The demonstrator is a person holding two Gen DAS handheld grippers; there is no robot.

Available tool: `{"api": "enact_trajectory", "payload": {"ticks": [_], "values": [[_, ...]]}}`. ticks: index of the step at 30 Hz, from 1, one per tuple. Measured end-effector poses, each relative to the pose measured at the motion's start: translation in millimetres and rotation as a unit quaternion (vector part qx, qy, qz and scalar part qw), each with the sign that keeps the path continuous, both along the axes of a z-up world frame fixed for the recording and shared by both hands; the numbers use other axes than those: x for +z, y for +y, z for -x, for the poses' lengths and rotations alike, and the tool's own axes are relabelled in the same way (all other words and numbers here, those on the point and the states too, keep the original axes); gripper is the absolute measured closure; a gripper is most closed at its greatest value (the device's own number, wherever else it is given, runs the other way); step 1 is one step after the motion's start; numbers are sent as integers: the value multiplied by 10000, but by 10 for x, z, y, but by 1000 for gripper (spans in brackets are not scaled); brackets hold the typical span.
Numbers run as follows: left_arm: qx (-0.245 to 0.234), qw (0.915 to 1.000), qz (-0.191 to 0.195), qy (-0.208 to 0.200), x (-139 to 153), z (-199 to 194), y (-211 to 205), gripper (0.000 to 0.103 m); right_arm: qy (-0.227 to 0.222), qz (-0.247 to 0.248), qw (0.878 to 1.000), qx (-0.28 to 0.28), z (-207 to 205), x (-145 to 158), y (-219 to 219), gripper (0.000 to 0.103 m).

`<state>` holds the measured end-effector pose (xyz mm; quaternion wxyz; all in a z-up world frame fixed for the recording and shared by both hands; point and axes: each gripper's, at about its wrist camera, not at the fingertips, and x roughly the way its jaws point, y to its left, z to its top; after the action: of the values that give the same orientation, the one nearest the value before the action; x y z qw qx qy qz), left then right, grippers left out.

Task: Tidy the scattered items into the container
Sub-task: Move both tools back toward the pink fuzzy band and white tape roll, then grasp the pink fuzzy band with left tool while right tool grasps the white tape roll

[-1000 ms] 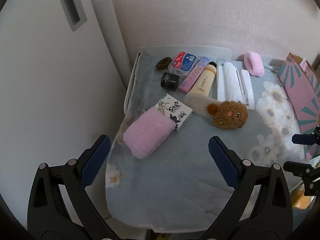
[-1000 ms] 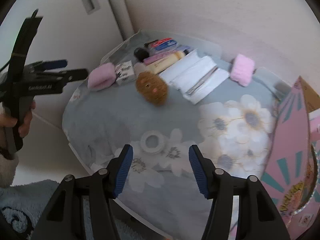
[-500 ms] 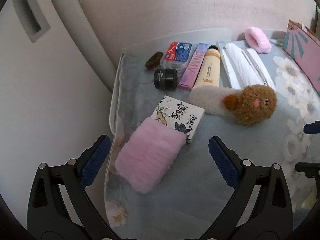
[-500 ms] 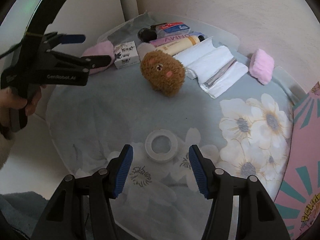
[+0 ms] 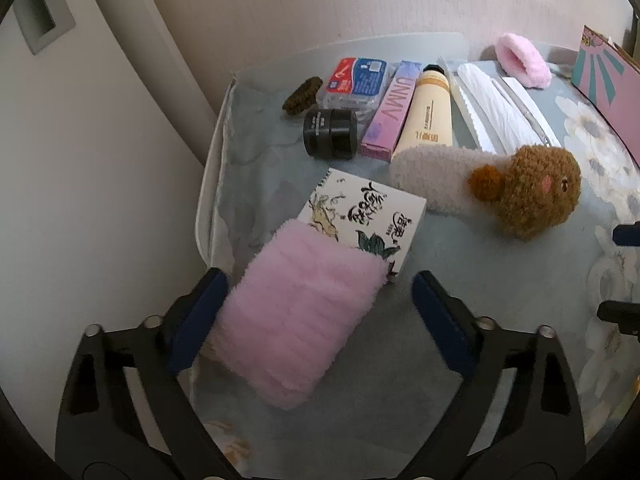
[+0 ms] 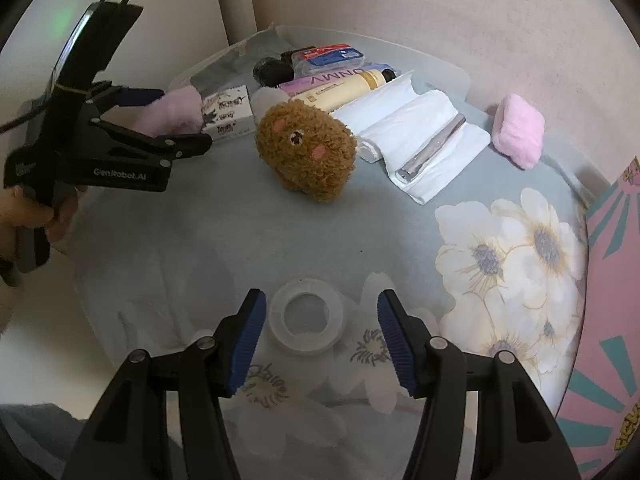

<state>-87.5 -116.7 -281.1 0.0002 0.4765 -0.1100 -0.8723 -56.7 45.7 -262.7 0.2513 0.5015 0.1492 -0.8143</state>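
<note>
A small table is covered by a grey-blue cloth [image 6: 248,236] printed with pale flowers. On the cloth are laid a clear tape ring [image 6: 306,318], a brown plush toy [image 6: 306,150], white folded towels [image 6: 420,136], two pink fluffy pads [image 5: 298,314] [image 6: 518,130], a white illustrated box [image 5: 372,216], a black jar [image 5: 330,134], a cream tube [image 5: 428,114] and a purple carton [image 5: 390,112].

The tape ring [image 6: 306,317] lies on the floral cloth [image 6: 224,232], between the right claw's [image 6: 320,340] parted pads, untouched. Beyond it sits the brown plush [image 6: 306,152]; the left claw [image 6: 176,120], closing, straddles a pink puff [image 6: 172,110] far left of it.
</note>
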Motion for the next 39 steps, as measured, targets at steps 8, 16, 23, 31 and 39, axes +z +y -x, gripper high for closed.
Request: {"api": "enact_trajectory", "payload": {"ticks": [8, 16, 23, 31, 39], "values": [[-26, 10000, 31, 26, -5, -43, -12, 39, 62, -133, 9995, 289, -85, -69, -123, 57], [20, 10000, 38, 71, 44, -74, -40, 60, -2, -32, 9996, 290, -139, -23, -171, 92], [29, 10000, 0, 92, 122, -74, -65, 61, 11, 49, 9994, 336, -148, 12, -184, 94], [-12, 9999, 16, 107, 142, -57, -40, 61, 157, -81, 9983, 563, -128, -10, -256, 94], [-8, 10000, 13, 91, 160, -54, -39, 61, 252, -319, 9961, 785, -59, -37, -354, 82]]}}
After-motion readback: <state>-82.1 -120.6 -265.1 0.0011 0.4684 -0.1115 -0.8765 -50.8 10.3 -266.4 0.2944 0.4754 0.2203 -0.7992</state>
